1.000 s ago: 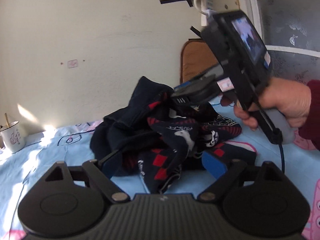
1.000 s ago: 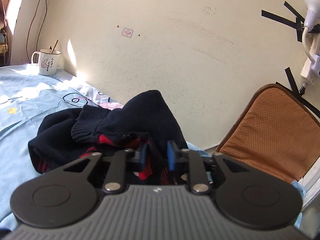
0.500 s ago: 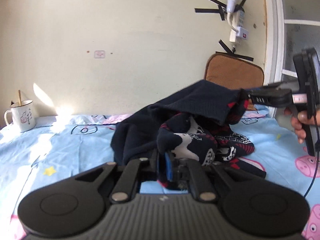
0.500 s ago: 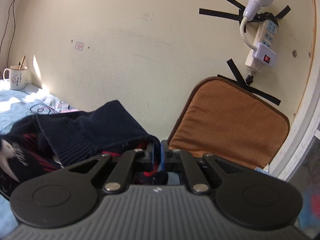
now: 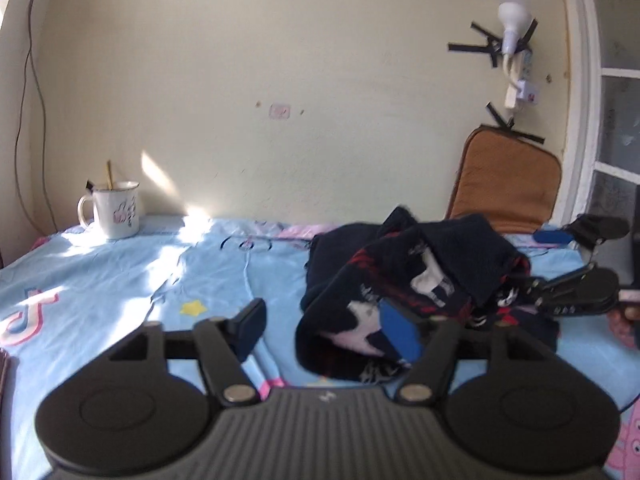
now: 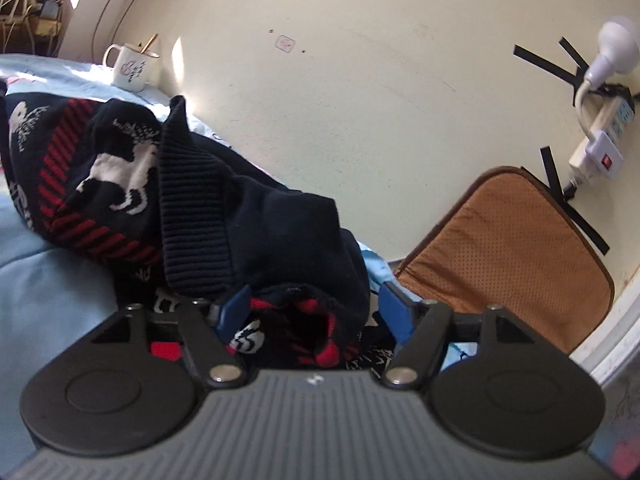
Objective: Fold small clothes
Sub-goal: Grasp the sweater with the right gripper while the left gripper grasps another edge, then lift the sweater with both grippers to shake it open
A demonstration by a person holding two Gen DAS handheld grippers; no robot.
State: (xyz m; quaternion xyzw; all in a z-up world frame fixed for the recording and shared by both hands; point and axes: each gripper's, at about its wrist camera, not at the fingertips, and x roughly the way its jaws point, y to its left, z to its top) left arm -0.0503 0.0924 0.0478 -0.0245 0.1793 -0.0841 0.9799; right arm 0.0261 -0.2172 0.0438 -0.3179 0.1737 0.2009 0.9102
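Both hand-held grippers, left (image 5: 326, 326) and right (image 6: 316, 312), now gape apart, having let go the sweater (image 5: 408, 280), which lies crumpled on the bed (image 5: 120, 276), unfolded.

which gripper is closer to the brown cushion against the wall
Right. The right gripper, open, sits at the sweater just before the cushion; the left gripper, open, is farther back across the bed.

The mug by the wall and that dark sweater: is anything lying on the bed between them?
Nothing: in the left wrist view, only bare blue bedsheet stretches between the mug and the sweater.
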